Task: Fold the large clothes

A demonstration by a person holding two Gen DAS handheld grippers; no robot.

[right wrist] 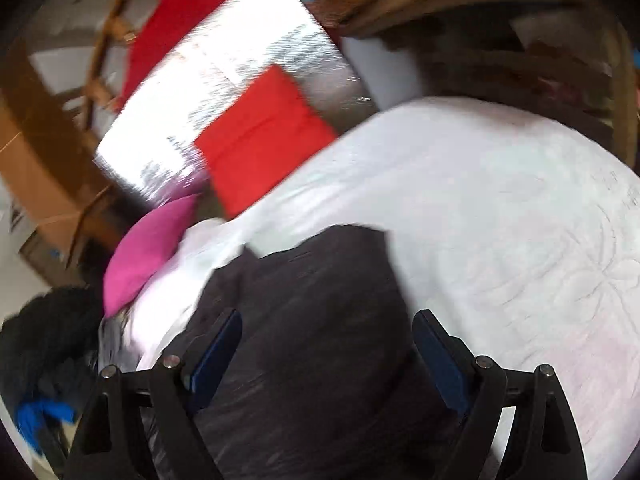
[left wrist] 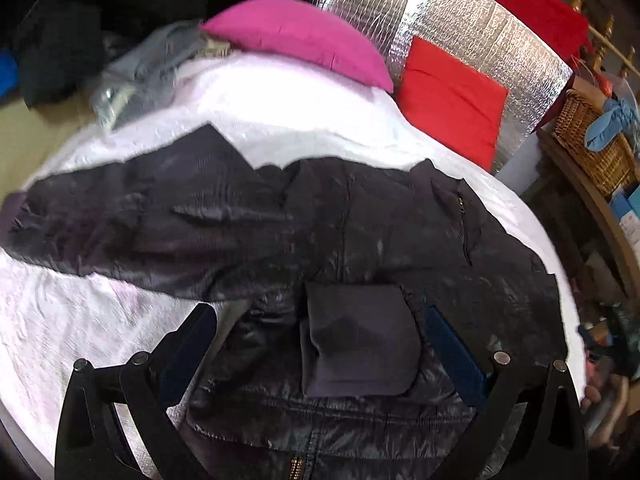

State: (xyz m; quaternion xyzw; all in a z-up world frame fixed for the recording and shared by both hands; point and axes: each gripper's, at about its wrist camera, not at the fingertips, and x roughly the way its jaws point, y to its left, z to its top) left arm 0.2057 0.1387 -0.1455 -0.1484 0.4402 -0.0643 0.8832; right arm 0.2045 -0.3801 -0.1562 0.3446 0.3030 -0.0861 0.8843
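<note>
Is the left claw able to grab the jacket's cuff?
Probably yes. The left claw is open with the cuff lying between its fingers on the jacket, and nothing covers it.

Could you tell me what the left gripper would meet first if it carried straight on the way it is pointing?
Most likely the dark jacket on the white bedcover: the open left gripper points down at its folded cuff, though depth is unclear.

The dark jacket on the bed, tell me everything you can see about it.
The dark jacket is a black, slightly glossy, puffy-looking garment lying spread flat on the white bedspread. One sleeve stretches out sideways across the bed. It has a front zip with gold-coloured teeth, a zipped chest pocket and a matte dark grey collar. Both open grippers, the left gripper and right gripper, hang over it; no grip is visible.
</note>
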